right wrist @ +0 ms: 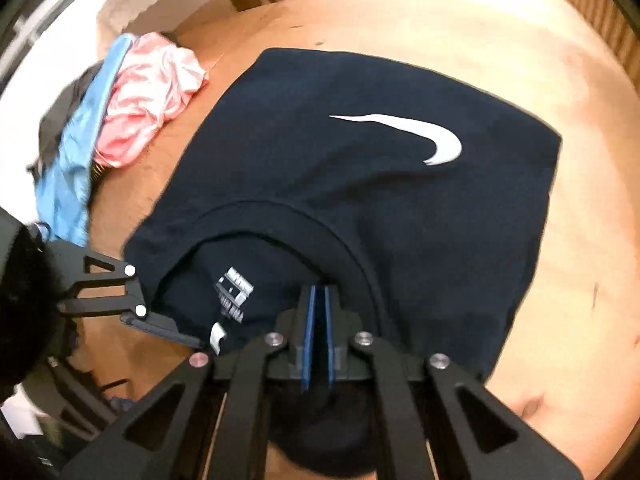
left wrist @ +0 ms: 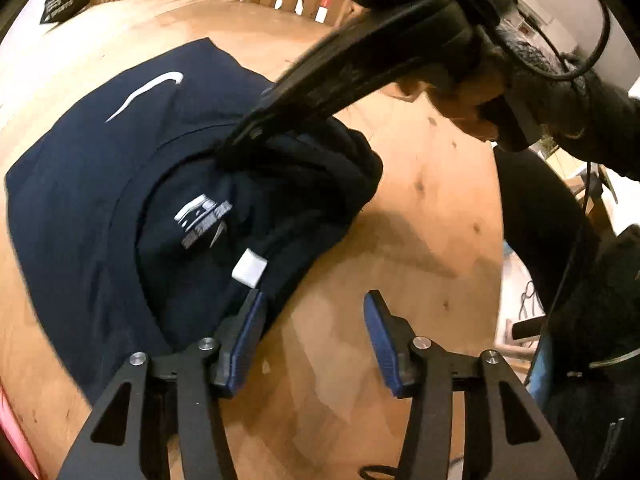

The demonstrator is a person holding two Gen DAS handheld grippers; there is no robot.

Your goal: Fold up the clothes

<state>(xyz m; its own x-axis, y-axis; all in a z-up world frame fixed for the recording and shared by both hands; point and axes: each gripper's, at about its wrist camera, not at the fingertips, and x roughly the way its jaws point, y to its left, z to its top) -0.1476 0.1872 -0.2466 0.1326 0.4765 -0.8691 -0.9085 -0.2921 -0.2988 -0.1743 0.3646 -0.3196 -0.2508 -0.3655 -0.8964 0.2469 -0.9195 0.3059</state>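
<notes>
Navy T-shirt (right wrist: 360, 184) lies flat on the wooden tabletop (right wrist: 560, 280), collar end nearest. Right claw (right wrist: 319, 308) is clamped on the fabric at the collar; left claw (left wrist: 314, 320) stands open, empty, its left pad just at the shirt's edge by the white tag (left wrist: 250, 266). To fold well, I'd judge the left should re-grip the near edge level with the right — then both carry it over together, keeping the cloth taut.

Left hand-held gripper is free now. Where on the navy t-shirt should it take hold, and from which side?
Grip the shoulder edge of the navy t-shirt near the white neck tag, coming from the bare table side. There the fabric ends in a free edge beside the open left hand-held gripper. That probably mirrors the right hand-held gripper, shut on the collar.
</notes>
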